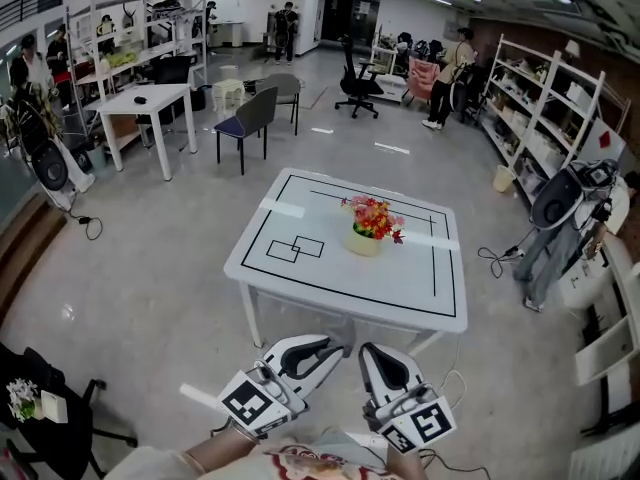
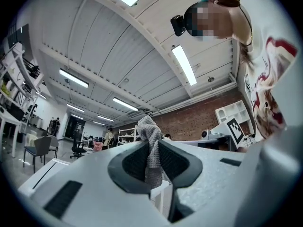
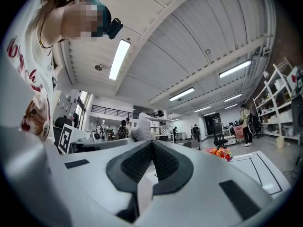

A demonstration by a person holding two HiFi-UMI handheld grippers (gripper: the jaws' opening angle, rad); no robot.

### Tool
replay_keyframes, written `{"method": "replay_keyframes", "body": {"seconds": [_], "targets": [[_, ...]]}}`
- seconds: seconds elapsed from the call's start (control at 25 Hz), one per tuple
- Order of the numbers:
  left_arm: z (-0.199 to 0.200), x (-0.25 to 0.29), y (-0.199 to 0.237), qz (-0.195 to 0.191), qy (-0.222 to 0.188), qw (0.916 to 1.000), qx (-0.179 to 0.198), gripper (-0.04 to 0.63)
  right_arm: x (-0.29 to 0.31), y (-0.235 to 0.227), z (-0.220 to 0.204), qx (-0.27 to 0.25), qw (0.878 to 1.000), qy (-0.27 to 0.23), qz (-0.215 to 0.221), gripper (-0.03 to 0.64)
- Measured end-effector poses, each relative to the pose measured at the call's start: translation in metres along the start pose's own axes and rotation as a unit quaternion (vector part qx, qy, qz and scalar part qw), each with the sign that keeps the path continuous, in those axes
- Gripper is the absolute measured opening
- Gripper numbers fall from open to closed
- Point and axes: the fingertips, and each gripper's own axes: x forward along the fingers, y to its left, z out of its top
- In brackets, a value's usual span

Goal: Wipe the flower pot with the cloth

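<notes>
The flower pot (image 1: 364, 242), cream with red and orange flowers (image 1: 374, 217), stands upright near the middle of the white table (image 1: 300, 286), which is marked with black lines. Both grippers are low in the head view, short of the table's near edge. My left gripper (image 1: 340, 347) is shut on a grey knitted cloth (image 2: 150, 145) that sticks up between its pads. My right gripper (image 1: 368, 354) (image 3: 151, 144) is shut with nothing in it. In the right gripper view the flowers (image 3: 219, 152) show ahead to the right and the cloth (image 3: 142, 129) to the left.
A dark chair (image 1: 251, 116) and a white desk (image 1: 150, 100) stand beyond the table on the left. An office chair (image 1: 358, 83), shelves (image 1: 545, 108) and several people are at the back. A fan (image 1: 560, 200) with a floor cable (image 1: 497, 257) is at the right.
</notes>
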Motion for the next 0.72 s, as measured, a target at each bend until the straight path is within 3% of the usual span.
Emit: {"method": "replay_keyframes", "body": {"seconds": [0.36,0.72], "targets": [[0.002,-0.003,-0.028,0.001,0.013,0.9999,0.011,0.055,-0.030,0.008,0.017,-0.011,1.000,-0.016,-0.004,0.000],[0.006,-0.001,-0.116,0.018,-0.013,0.9997,0.012,0.055,-0.115,0.026,0.028,-0.020,1.000,-0.007,0.006,0.000]]}}
